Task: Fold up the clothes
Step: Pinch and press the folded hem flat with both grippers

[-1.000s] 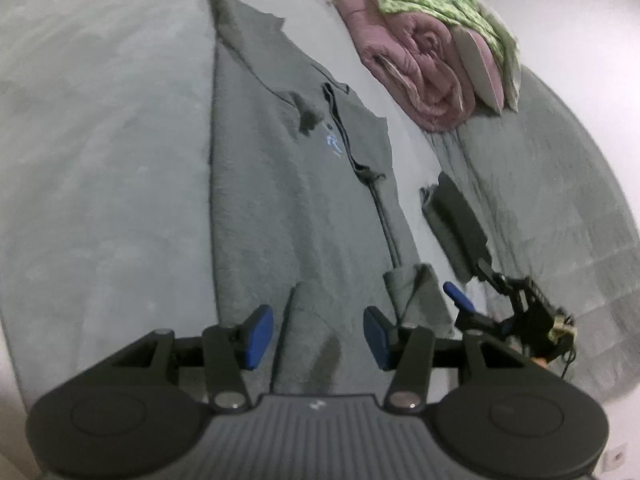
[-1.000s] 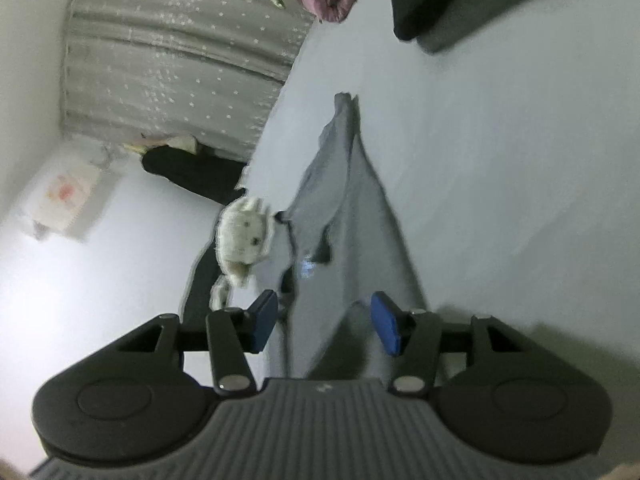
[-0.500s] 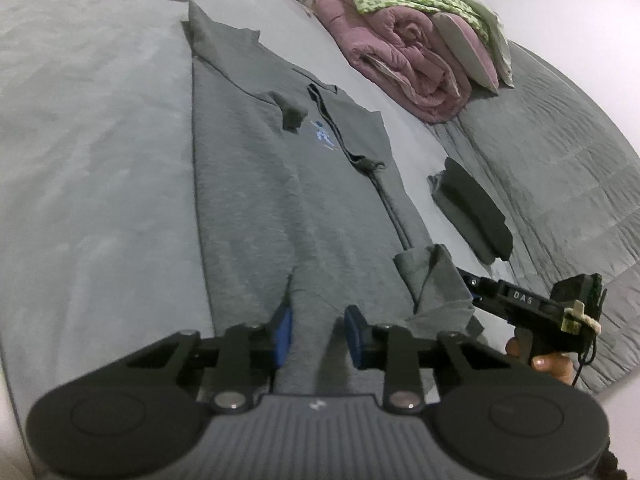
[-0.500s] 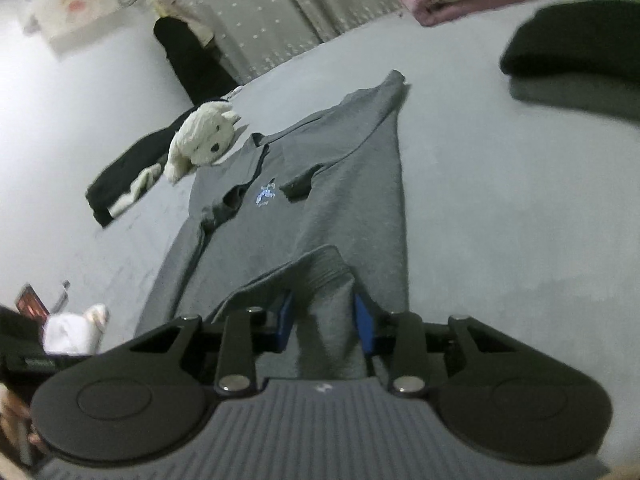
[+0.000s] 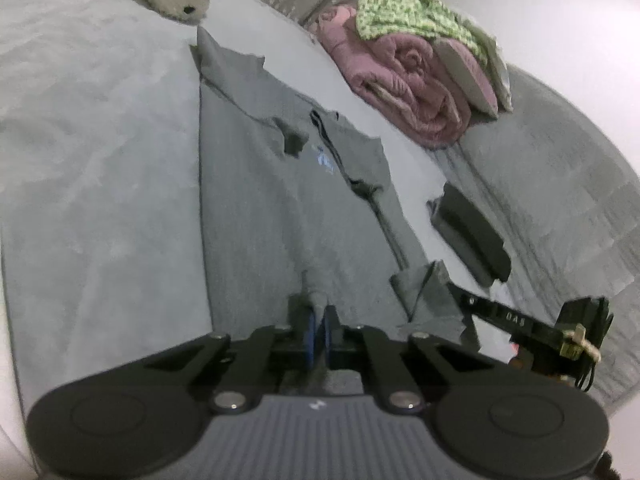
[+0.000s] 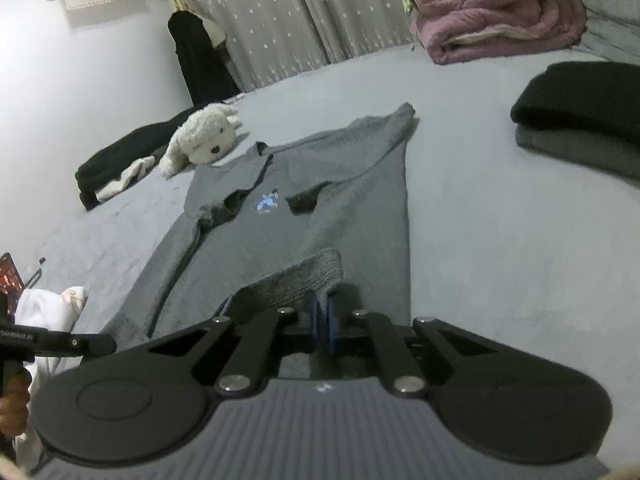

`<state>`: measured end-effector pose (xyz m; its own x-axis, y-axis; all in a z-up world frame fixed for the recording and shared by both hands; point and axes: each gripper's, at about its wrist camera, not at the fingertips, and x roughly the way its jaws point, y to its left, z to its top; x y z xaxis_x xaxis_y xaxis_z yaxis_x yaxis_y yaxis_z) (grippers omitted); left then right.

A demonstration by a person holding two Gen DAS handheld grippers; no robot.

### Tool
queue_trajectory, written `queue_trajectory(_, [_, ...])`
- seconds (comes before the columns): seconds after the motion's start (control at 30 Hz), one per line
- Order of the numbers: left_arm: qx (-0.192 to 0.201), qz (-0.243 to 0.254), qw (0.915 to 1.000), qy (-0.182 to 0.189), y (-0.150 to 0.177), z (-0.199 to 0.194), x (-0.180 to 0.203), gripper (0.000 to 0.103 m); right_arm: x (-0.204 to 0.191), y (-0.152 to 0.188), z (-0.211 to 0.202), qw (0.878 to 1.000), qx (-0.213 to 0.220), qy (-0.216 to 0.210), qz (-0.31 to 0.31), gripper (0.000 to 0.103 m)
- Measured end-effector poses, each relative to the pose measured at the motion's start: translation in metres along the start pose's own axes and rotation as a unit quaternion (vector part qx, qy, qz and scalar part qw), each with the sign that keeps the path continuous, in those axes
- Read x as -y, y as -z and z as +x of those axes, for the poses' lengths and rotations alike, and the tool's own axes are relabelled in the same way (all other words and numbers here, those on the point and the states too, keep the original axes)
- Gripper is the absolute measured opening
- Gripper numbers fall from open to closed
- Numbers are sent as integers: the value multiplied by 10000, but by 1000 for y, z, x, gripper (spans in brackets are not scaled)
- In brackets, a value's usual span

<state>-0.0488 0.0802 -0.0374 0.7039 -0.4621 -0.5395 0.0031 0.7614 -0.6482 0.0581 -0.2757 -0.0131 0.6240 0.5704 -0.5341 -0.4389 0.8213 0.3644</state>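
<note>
Sweatshirt (image 5: 256, 216), soft grey fleece, lies flat, hem pinched by left gripper (image 5: 319, 322) and right gripper (image 6: 322, 322).

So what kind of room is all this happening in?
Most likely a bedroom at home. The grey sweater lies spread on what looks like a wide bed, a rolled pink quilt is piled at its far end, a white plush toy rests nearby, and curtains hang behind.

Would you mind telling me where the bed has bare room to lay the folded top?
Bare sheet lies between the grey top and the folded dark clothes, and left of the top. Crowded: the plush dog and pink quilt at the far end.
</note>
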Motion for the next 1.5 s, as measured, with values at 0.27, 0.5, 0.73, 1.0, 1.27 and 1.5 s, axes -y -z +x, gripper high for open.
queue_trajectory(0.27, [257, -501, 9981, 235, -25, 2, -9, 3, 7, -13, 3, 9994, 260, -45, 225, 5])
queue_trajectory(0.5, [314, -667, 9970, 229, -58, 16, -15, 3, 13, -30, 15, 9987, 235, -147, 433, 4])
queue_trajectory(0.73, [95, -705, 9974, 109, -53, 27, -32, 3, 21, -29, 19, 9989, -6, -211, 408, 36])
queue_trajectory(1.0, [33, -725, 9973, 117, -53, 28, -35, 3, 9, -21, 30, 9988, -345, -320, -111, 35])
queue_trajectory(1.27, [40, -783, 9968, 168, -55, 28, -36, 3, 0, -16, 26, 9986, -275, -20, -442, 9])
queue_trajectory(1.5, [273, -658, 9969, 337, -62, 15, -27, 3, -8, -31, 5, 9985, 331, -144, -422, 8])
